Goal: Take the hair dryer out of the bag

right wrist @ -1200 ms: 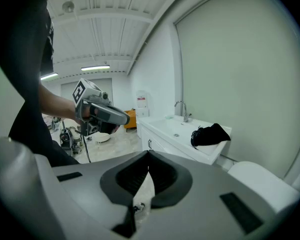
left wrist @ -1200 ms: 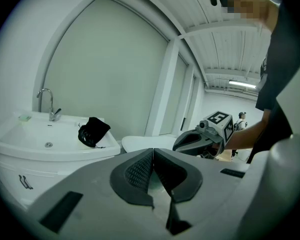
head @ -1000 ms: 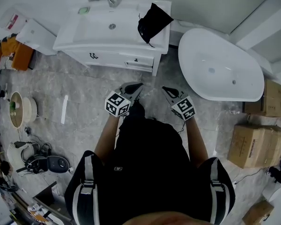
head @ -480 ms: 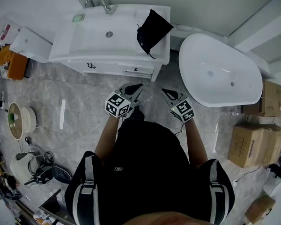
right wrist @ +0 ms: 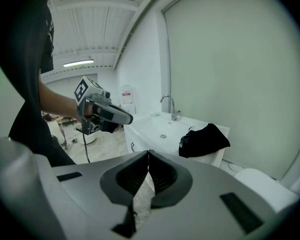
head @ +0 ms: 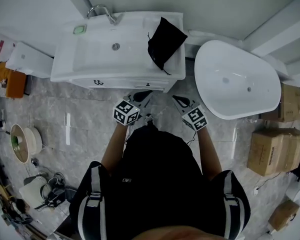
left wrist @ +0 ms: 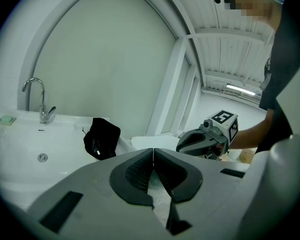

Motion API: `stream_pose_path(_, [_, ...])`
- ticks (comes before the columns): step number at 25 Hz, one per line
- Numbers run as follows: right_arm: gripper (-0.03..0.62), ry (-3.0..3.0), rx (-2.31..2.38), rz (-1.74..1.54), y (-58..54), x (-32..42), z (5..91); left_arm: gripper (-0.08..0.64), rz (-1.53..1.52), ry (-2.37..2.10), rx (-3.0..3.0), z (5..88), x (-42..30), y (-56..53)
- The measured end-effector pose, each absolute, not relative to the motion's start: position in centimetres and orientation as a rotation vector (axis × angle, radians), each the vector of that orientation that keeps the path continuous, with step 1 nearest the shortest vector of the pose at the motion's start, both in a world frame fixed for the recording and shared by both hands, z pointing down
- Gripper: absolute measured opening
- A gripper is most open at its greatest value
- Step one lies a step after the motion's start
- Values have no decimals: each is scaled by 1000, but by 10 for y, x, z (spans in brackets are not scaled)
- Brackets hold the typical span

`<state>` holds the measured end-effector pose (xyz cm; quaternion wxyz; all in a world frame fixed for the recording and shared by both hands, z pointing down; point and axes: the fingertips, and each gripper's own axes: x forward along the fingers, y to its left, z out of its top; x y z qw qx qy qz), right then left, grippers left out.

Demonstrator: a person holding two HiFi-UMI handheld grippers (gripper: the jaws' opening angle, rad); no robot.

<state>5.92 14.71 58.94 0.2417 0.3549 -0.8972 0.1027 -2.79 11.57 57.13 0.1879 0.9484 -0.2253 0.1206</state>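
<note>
Person stands in front of the white vanity (head: 90, 54), both grippers held out ahead at about waist height, level with each other and a little apart. Left gripper (head: 141, 95): pads pressed together, nothing between them. Right gripper (head: 179, 102): the same, jaws closed flat on each other and empty. Neither touches anything. The black bag (head: 165, 43) lies on the right end of the vanity top, beside the basin and near the bathtub (head: 240, 79); it looks slumped and soft, with a thin cord trailing off its front corner. The hair dryer is not in sight, so I judge it to be inside the bag. Both gripper views look toward the bag, well ahead of the jaws. Step in hand, as I read it, is the approach: no contact with the bag made. Next move calls for bringing both grippers over the counter and parting the jaws. One would likely need to pinch the fabric near the mouth to hold the bag down. The other must then find the opening, which I cannot locate from here.
</note>
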Motion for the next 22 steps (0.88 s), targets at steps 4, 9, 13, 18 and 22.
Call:
stream_pose_path(4, [58, -2434, 1002, 298, 128, 52, 594, 15, 346, -593, 2683, 571, -33, 92])
stream_pose_path(9, [58, -2419, 1046, 304, 105, 45, 596, 15, 360, -548, 2695, 573, -39, 69])
stream_pose_path(13, [58, -2416, 1043, 312, 95, 41, 598, 15, 364, -542, 2683, 577, -41, 55])
stream_pose_path(18, [58, -2419, 1009, 324, 79, 47, 603, 15, 368, -563, 2662, 582, -37, 44])
stream_pose_path(22, [58, -2444, 932, 295, 60, 51, 599, 15, 364, -622, 2636, 584, -29, 30])
